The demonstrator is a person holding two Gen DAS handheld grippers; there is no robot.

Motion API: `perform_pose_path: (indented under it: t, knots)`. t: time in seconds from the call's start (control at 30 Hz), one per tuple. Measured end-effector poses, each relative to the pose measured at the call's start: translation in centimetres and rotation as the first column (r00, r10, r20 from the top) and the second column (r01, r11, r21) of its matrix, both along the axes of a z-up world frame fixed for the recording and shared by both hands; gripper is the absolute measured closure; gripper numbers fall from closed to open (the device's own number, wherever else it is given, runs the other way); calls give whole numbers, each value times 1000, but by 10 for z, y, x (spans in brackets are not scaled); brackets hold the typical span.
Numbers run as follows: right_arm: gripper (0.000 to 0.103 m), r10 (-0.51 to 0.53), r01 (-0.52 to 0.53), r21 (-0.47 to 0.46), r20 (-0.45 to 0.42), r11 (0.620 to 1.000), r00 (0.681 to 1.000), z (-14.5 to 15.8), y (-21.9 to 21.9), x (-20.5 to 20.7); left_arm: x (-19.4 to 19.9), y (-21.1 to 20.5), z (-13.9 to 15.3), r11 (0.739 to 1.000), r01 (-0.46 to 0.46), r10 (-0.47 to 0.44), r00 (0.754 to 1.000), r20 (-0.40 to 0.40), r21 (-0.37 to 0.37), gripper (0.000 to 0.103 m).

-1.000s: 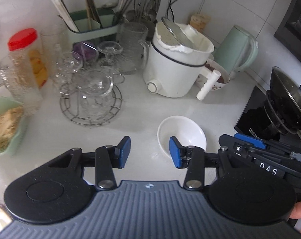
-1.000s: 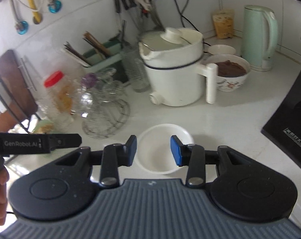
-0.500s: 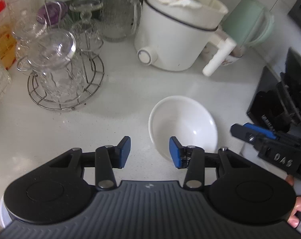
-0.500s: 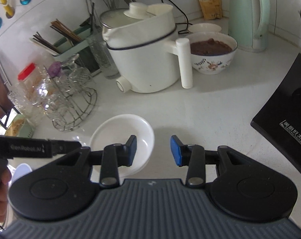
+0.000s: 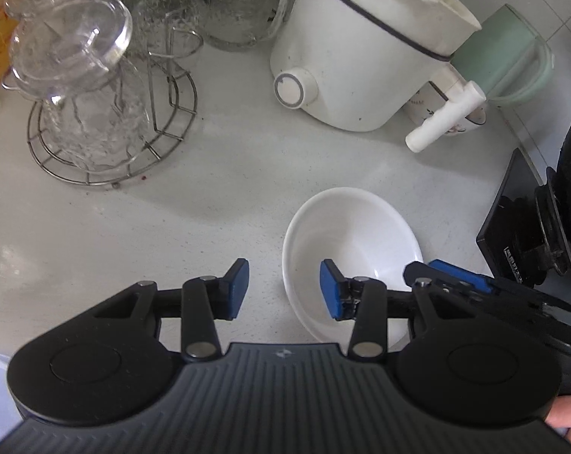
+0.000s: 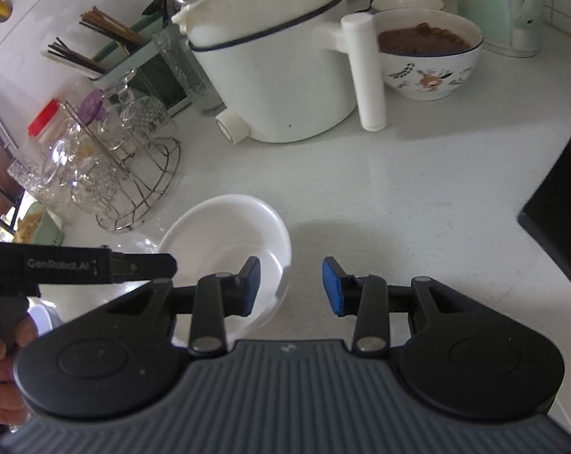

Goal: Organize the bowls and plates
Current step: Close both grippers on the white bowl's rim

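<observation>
An empty white bowl (image 5: pixel 351 238) sits on the white counter; it also shows in the right wrist view (image 6: pixel 221 234). My left gripper (image 5: pixel 283 289) is open, its jaws straddling the bowl's left rim, right pad over the inside. My right gripper (image 6: pixel 291 285) is open, straddling the bowl's right rim, left pad over the inside. The right gripper's tip shows in the left wrist view (image 5: pixel 455 278); the left gripper's arm shows in the right wrist view (image 6: pixel 96 265). A patterned bowl (image 6: pixel 429 56) of brown food stands at the back.
A white electric pot (image 5: pixel 361 56) with a side handle stands behind the bowl. A wire rack of glasses (image 5: pixel 96 113) is at the left. A green kettle (image 5: pixel 512 64) and a black cooktop (image 5: pixel 520 234) with a pan are at the right. A utensil holder (image 6: pixel 134 60) stands by the wall.
Both grippers have moved forward and down onto the white bowl, closing in on its rim from opposite sides. Both stay open. The bowl has not moved.
</observation>
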State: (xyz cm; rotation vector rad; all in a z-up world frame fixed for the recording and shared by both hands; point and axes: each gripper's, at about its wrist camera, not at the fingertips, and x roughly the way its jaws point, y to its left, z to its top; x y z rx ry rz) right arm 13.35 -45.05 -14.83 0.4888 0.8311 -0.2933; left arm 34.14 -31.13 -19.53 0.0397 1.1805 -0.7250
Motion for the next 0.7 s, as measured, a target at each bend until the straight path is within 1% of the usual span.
perform_pose_path:
  t: [0.03,0.07,0.1,0.2,0.27,0.3,0.4,0.5,0.7]
  knots:
    - [70,0,0,2,-5,1000,1000,-2,0,1,0,0,-1,1000,-2,2,1000,-1,-2,57]
    - [71,-3,3,1,-9,1000,1000,-4,0,3,1,0,-3,1000,-5,5,1000,-2,-4,62]
    - [76,-5,5,0,-15,1000,1000,-5,0,5,1,-2,-5,1000,-5,5,1000,-10,-1,68]
    - [82,-1,1,10,-16,1000,1000,-8,-1,8,1,-2,-10,1000,1,-1,1000,-24,-5,81]
    - [87,1,-1,22,-13,1000,1000,-10,-1,9,0,-2,-13,1000,5,-6,1000,-29,-13,86]
    - [88,1,-1,25,-11,1000,1000,-11,-1,9,0,-2,-14,1000,7,-7,999,-32,-18,89]
    - [91,10,-10,19,-9,1000,1000,-11,1,11,-2,-2,-13,999,-1,0,999,-39,-32,89]
    - [91,1,-1,3,-17,1000,1000,-10,4,10,-6,-5,-9,1000,10,-11,999,-31,-23,89]
    - [91,-17,17,27,4,999,1000,-4,8,2,-8,-3,4,1000,14,-14,1000,-20,-19,89]
